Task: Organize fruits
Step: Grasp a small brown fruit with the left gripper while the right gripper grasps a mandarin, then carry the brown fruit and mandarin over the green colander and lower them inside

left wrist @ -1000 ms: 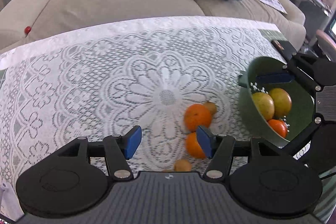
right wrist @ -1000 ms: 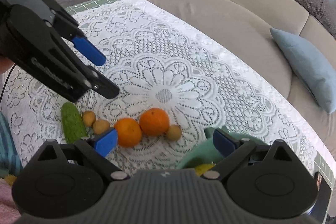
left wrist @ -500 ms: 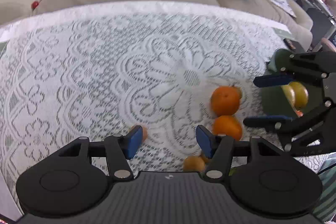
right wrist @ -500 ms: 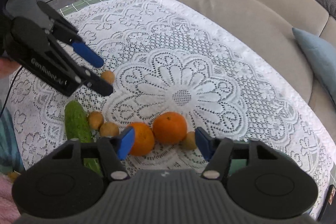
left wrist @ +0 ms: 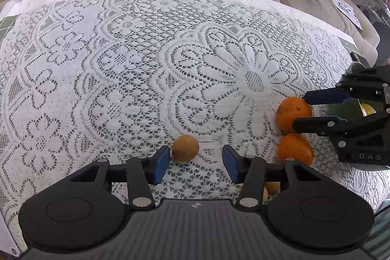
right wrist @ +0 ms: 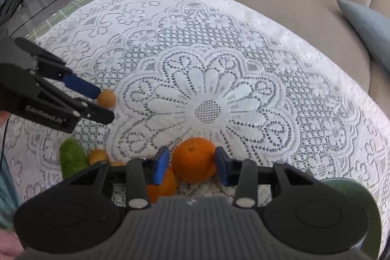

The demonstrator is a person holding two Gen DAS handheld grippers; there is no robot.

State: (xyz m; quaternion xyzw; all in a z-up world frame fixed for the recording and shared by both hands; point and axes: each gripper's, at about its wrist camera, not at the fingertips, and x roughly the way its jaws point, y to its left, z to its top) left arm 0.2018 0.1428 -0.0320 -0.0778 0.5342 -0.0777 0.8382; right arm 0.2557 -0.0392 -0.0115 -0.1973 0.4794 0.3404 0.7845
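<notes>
Item: right gripper. Jaws have just been closing around the upper orange; the right pad touches its flank, the left pad sits at its edge with a sliver of doubt, so the grasp reads as nearly made, not yet firm. The orange lies dead ahead between the pads, round, no long axis to mind.

Item: left gripper. Jaws also just narrowing — unclenched, nothing pressed. The small brown fruit sits just beyond the tips, hard against the left pad and well off the right one; judged, a slight shift leftward would centre it.

Item: second orange. Touching the first, partly under the right gripper's left finger.

Item: cucumber and two more small brown fruits beside it, on the lace tablecloth, nearer the left hand.

Item: green bowl. At the right gripper's right side; in the left view a yellow fruit shows inside, the rest hidden.
</notes>
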